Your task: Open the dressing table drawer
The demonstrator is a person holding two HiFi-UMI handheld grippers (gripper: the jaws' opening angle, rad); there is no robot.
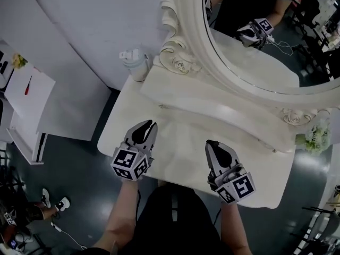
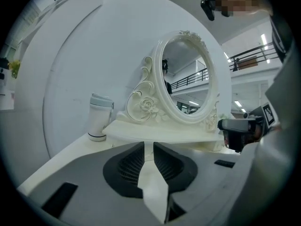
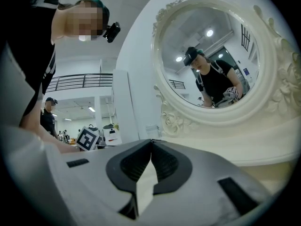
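Observation:
The white dressing table [image 1: 175, 158] fills the head view, with its oval mirror [image 1: 255, 41] at the back. Its drawer shows in no view; the person's body covers the front edge. My left gripper [image 1: 149, 124] hovers over the left part of the tabletop, pointing toward the mirror. In the left gripper view its jaws [image 2: 148, 144] stand a narrow gap apart with nothing between them. My right gripper [image 1: 212, 143] is over the right part of the top. In the right gripper view its tips [image 3: 151, 141] meet, holding nothing.
A white lidded tumbler [image 1: 137, 62] stands at the table's back left corner, beside the carved mirror frame [image 1: 178, 60]. A raised shelf [image 1: 212, 110] runs under the mirror. White flowers [image 1: 316, 137] sit at the right end. A white side table [image 1: 26, 97] is at the left.

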